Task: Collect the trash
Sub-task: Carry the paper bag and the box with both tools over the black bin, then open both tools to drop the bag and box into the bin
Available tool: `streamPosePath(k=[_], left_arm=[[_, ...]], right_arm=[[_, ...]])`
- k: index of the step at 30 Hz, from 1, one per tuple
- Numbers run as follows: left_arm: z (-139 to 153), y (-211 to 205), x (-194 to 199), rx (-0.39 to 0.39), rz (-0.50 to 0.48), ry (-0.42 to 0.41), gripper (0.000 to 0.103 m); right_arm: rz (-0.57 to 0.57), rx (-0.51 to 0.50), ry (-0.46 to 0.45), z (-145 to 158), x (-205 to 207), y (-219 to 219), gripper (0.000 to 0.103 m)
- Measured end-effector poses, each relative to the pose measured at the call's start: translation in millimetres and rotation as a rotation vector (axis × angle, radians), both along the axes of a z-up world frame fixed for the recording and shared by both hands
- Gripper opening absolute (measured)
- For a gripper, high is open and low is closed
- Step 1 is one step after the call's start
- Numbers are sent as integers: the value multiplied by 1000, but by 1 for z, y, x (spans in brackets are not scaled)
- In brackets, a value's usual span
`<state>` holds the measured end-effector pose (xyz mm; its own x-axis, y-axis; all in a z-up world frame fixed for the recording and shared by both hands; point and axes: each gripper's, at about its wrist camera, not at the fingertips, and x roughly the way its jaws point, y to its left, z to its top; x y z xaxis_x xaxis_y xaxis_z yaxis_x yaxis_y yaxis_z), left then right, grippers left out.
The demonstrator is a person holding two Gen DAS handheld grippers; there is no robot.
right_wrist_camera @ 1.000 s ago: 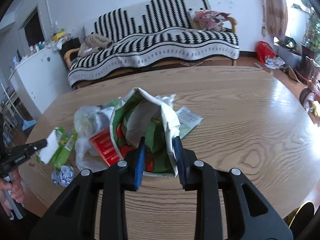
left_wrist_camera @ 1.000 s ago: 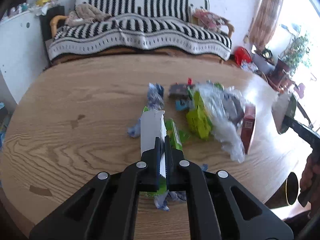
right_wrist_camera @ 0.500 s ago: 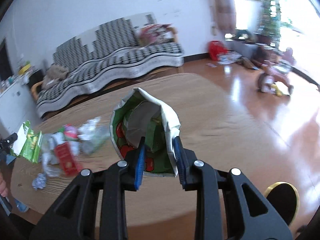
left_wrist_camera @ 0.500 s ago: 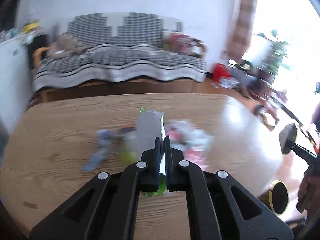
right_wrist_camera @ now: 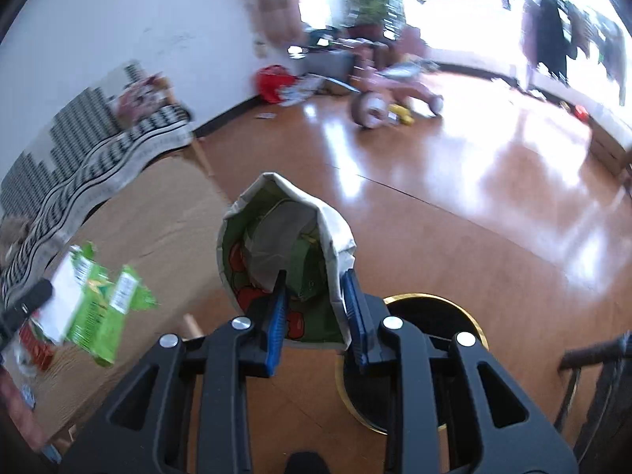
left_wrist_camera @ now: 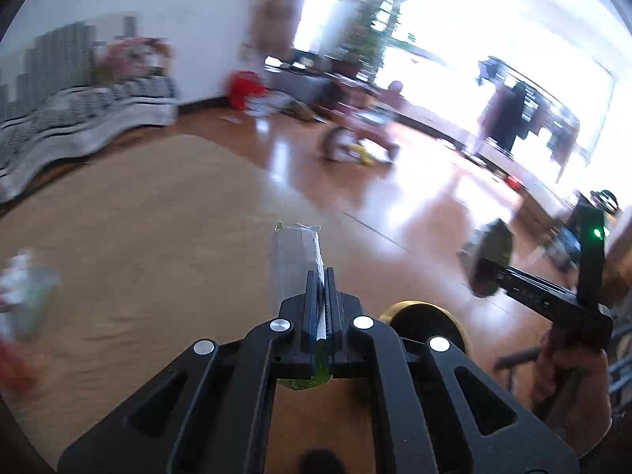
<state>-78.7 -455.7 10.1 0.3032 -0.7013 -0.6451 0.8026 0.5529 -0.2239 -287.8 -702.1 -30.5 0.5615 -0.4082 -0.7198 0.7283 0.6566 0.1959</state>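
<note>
Two grippers carry trash toward the bin (right_wrist_camera: 410, 355) with the gold rim on the floor. On the left, the left gripper (left_wrist_camera: 320, 276) is fully closed on a flat green wrapper (left_wrist_camera: 296, 260) over the table edge (left_wrist_camera: 138, 237). On the right, the right gripper (right_wrist_camera: 314, 288) clamps a crumpled bag (right_wrist_camera: 276, 245), jaws slightly apart, just above the bin. Blur suggests speed; I think the thin wrapper could slip out and miss.

Glossy wooden floor (right_wrist_camera: 454, 181), matt woodgrain table (left_wrist_camera: 130, 245), shiny foil-lined snack bag (right_wrist_camera: 284, 252), knitted sofa throw (right_wrist_camera: 98, 166).
</note>
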Motion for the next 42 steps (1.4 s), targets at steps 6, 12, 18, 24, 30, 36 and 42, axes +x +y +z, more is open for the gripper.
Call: streamPosePath(k=[6, 12, 18, 24, 30, 36, 42], left_arm=[[-55, -101, -50, 20, -179, 115, 2], [-118, -157, -73, 98, -242, 216, 2], [-147, -184, -81, 141, -266, 233, 2], [-156, -197, -89, 163, -293, 239, 19], [-148, -184, -82, 119, -256, 252, 80], [-115, -137, -56, 95, -187, 211, 88], [-61, -24, 2, 68, -46, 137, 92]], right_arm=[[-110, 136, 91, -46, -46, -47, 28], [-183, 214, 163, -75, -62, -59, 28], [-198, 229, 191, -82, -55, -64, 29], [-251, 233, 202, -88, -50, -80, 83], [-267, 204, 181, -77, -47, -75, 83], [-182, 133, 154, -53, -7, -46, 83], [-1, 61, 65, -13, 65, 23, 84]])
